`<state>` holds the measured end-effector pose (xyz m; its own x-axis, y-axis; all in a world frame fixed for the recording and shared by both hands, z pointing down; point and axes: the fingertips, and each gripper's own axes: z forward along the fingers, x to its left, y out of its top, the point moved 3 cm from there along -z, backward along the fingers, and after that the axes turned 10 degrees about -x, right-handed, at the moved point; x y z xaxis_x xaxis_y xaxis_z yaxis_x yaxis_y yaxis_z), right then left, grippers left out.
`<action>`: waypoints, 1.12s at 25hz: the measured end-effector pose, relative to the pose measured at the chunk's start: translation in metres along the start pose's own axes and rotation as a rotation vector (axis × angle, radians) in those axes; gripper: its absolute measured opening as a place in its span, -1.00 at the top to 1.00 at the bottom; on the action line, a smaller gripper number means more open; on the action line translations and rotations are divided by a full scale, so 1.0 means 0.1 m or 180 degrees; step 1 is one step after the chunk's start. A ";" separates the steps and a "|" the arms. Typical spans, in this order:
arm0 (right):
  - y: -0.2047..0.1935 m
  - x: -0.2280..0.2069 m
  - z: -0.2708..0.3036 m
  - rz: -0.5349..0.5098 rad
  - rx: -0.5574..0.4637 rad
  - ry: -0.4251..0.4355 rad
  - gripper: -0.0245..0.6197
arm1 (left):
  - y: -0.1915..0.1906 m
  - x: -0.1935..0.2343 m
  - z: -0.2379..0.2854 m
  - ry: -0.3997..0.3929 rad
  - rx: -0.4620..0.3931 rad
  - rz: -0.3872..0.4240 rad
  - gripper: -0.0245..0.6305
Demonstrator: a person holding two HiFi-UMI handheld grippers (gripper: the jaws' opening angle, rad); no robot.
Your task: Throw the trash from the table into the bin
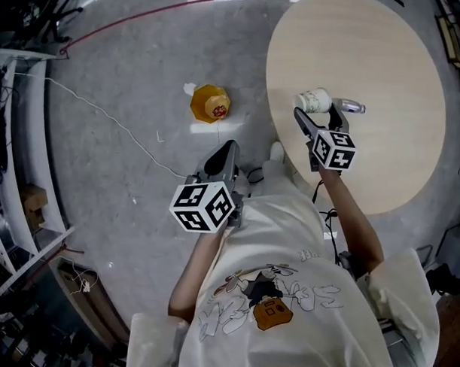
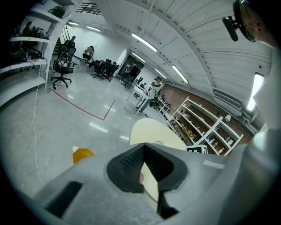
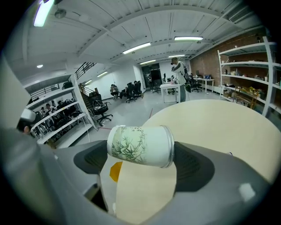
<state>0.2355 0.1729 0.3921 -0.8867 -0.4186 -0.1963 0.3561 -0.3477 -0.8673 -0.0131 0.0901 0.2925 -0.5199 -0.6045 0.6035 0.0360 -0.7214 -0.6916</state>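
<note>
**A:** Head view, starting at the left: where is the bin [image 1: 210,103]?

**B:** It's the yellow one on the floor, left of the round worktop [image 1: 385,64] and well apart from it. A thin white cable [image 1: 119,122] trails across the floor on that side.

**A:** And the left gripper [image 1: 230,147]?

**B:** It hangs over the floor near the person, with its jaws together on nothing.

**A:** So the work is all on the right.

**B:** Yes. The right gripper [image 1: 320,114] is clamped on a paper cup [image 3: 140,146] printed with bamboo, over the near left edge of the worktop. The cup lies sideways and a little tilted, base against one jaw and rim against the other.

**A:** That hold is what worries me.

**B:** Me too. Held end to end like that, I'd guess the soft rim could buckle. The cup could also swivel out on the swing leftward and land on the floor short of the bin. Released too high or too early, it may bounce off the bin's edge. Any dregs inside would spill.

**A:** What else is on the worktop?

**B:** A clear bottle [image 1: 352,106], lying on its side just beyond the right jaw. A careless pull-away could knock it and send it rolling across the worktop.
</note>
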 end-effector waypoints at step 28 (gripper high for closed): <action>-0.19 2.23 0.61 -0.0400 0.0216 0.0784 -0.57 | 0.38 1.39 -1.03 0.0356 -0.0391 -0.0329 0.93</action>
<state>0.0489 0.0346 0.3924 -0.9671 -0.1553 -0.2016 0.2505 -0.4428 -0.8609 -0.1721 0.0132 0.3087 -0.6074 -0.4831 0.6307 -0.1234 -0.7268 -0.6756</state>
